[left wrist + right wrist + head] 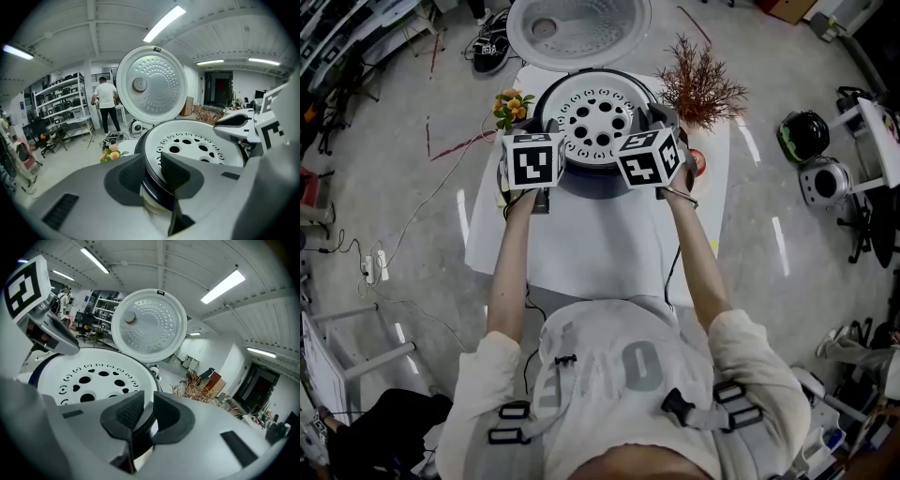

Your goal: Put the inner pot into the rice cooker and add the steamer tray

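- While the steamer tray (598,120) lies across the mouth of the rice cooker (602,184), its near-left rim is pinched by the left gripper (152,169)
- Its near-right rim is clamped narrowly by the right gripper (147,411)
- The round tray, with no long axis, is found between both, equally near
- No brand or writing can be read

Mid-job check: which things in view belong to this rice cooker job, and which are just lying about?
Job: steamer tray, rice cooker, open lid, left gripper, right gripper.
Lying about: orange flowers, dried plant, helmet on the floor.
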A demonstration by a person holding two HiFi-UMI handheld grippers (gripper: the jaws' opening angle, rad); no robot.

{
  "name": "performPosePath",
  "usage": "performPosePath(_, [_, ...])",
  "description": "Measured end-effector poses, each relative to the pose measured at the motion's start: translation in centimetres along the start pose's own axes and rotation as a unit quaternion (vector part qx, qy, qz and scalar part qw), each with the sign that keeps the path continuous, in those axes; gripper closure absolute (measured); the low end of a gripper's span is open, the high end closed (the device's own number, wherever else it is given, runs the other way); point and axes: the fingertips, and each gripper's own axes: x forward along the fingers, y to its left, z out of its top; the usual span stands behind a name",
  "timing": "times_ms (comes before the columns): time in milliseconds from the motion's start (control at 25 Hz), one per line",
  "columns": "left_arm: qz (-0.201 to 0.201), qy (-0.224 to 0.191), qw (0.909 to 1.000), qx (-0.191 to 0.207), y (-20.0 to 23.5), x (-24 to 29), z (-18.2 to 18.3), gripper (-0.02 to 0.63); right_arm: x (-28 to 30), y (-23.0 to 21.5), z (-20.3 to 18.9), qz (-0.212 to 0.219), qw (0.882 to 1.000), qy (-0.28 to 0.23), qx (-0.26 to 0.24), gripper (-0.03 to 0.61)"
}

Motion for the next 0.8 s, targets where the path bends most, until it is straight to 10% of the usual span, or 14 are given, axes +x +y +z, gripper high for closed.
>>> performPosePath(400, [-0.006,-0.014,0.9997,-0.018,0.0,-0.5,1.0,0.502,-0.4,-0.6,1.1,0.005,1.000,-0.011,0.011,0.508])
performPosePath(800, [0.005,-0.170,0.9852,-0.016,0.2,-8.5,8.8,0.502,-6.9,-1.5,9.0,0.012,0.989,-0.137,0.048,0.468])
